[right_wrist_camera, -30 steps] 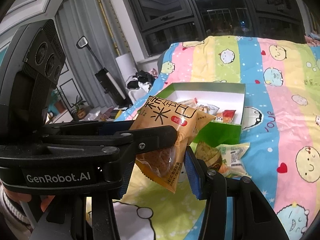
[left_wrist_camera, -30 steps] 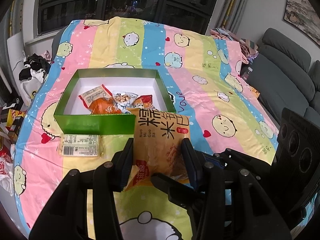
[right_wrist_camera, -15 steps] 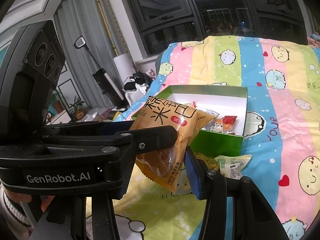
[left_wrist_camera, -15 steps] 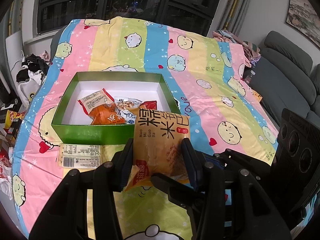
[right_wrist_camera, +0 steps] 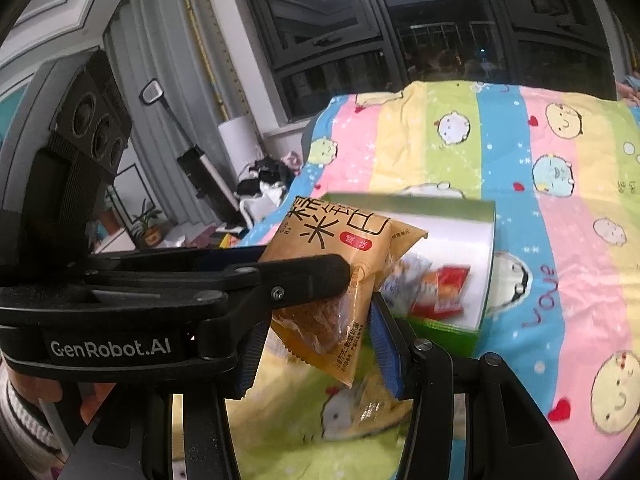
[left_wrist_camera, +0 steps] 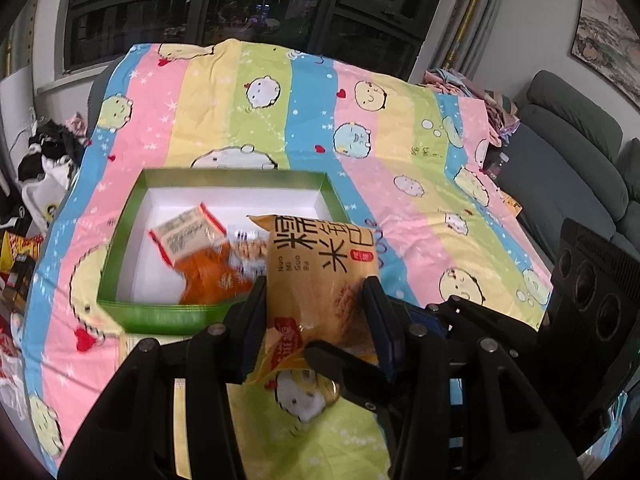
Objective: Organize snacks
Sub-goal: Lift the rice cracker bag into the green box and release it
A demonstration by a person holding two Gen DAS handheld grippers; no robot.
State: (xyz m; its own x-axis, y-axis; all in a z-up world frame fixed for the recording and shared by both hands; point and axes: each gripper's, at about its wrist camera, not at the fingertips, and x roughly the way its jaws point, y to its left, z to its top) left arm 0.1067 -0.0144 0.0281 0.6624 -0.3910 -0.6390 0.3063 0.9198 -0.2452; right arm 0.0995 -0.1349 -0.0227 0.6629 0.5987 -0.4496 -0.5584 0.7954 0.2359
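My left gripper (left_wrist_camera: pixel 316 300) is shut on an orange rice-cracker snack bag (left_wrist_camera: pixel 320 276) with black Chinese lettering, held upright above the bedsheet, just in front of the green box (left_wrist_camera: pixel 120 232). The box has a white inside and holds several snack packets (left_wrist_camera: pixel 208 252). In the right wrist view the same bag (right_wrist_camera: pixel 332 264) sits between the left gripper's fingers (right_wrist_camera: pixel 304 276). My right gripper (right_wrist_camera: pixel 316 344) is open, its blue pads on either side of the bag's lower corner. The box (right_wrist_camera: pixel 486 256) lies beyond.
A striped cartoon bedsheet (left_wrist_camera: pixel 400 152) covers the surface. A grey sofa (left_wrist_camera: pixel 576 152) stands to the right. Clothes and clutter (left_wrist_camera: pixel 44 160) lie on the floor at the left. A pale snack packet (right_wrist_camera: pixel 372 404) lies on the sheet under the right gripper.
The left gripper with the bag has moved forward and up toward the box. The box now sits closer and lower in both views. The flat packet before the box has dropped out of the left view.
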